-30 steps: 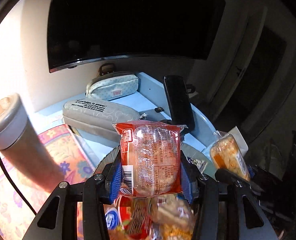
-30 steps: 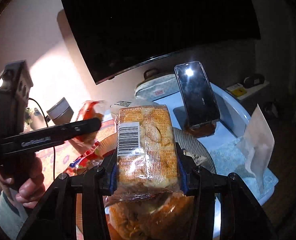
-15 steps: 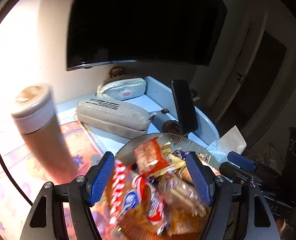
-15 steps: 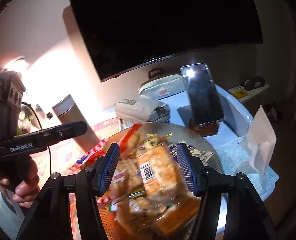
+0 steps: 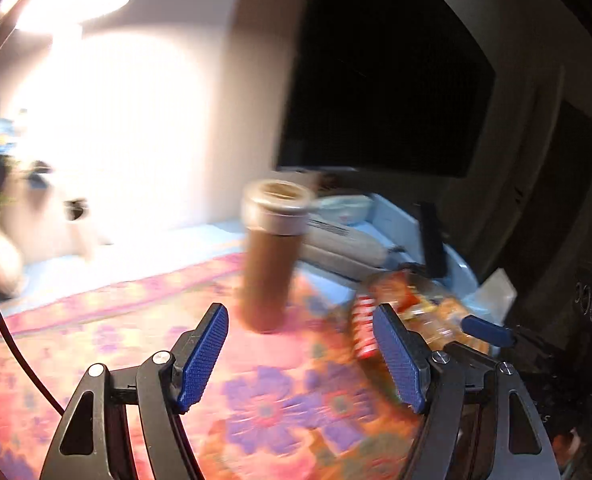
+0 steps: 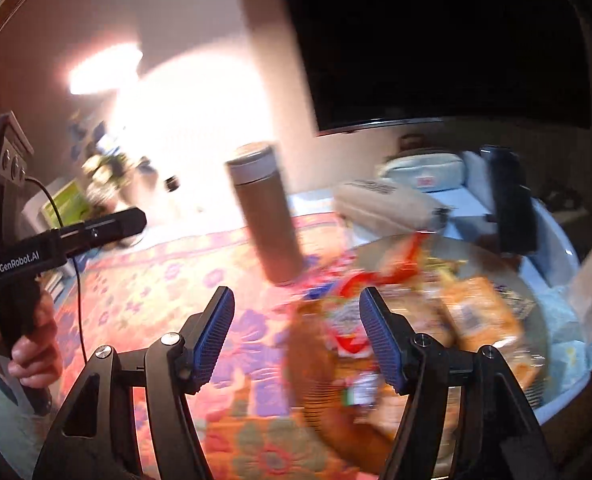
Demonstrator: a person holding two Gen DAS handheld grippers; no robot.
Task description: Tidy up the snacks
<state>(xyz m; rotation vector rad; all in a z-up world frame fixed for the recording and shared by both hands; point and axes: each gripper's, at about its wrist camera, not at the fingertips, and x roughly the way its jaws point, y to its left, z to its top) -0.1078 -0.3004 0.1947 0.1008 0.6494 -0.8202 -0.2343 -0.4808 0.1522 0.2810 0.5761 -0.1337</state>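
Both grippers released, nothing between the pads. Left gripper point(image 5: 299, 354) over bare floral tablecloth point(image 5: 276, 404). Right gripper point(image 6: 296, 338), jaws just opening further, also empty, straddling the near-left rim of the snack plate point(image 6: 535, 292).

Snacks point(image 6: 467, 316) piled on that plate at the right end of the table: orange and red wrappers, heavily blurred, individual packs hard to separate. Probably dropped there on purpose, plate serving as the collection point, hence both jaws spread and aimed off left for the next pick.

Brown flask point(image 5: 270, 256) upright on the tablecloth just left of the plate, close enough to get clipped on a sweep. Behind the plate, on the light-blue surface: grey pouch point(image 6: 387, 204), pale pouch point(image 6: 423, 170), propped phone point(image 6: 511, 204). Tissue point(image 6: 591, 280) at the right edge.

Dark TV point(image 6: 435, 40) on the wall, lamp glare far left, plant point(image 6: 104, 168) in the back-left corner. Room otherwise dim.
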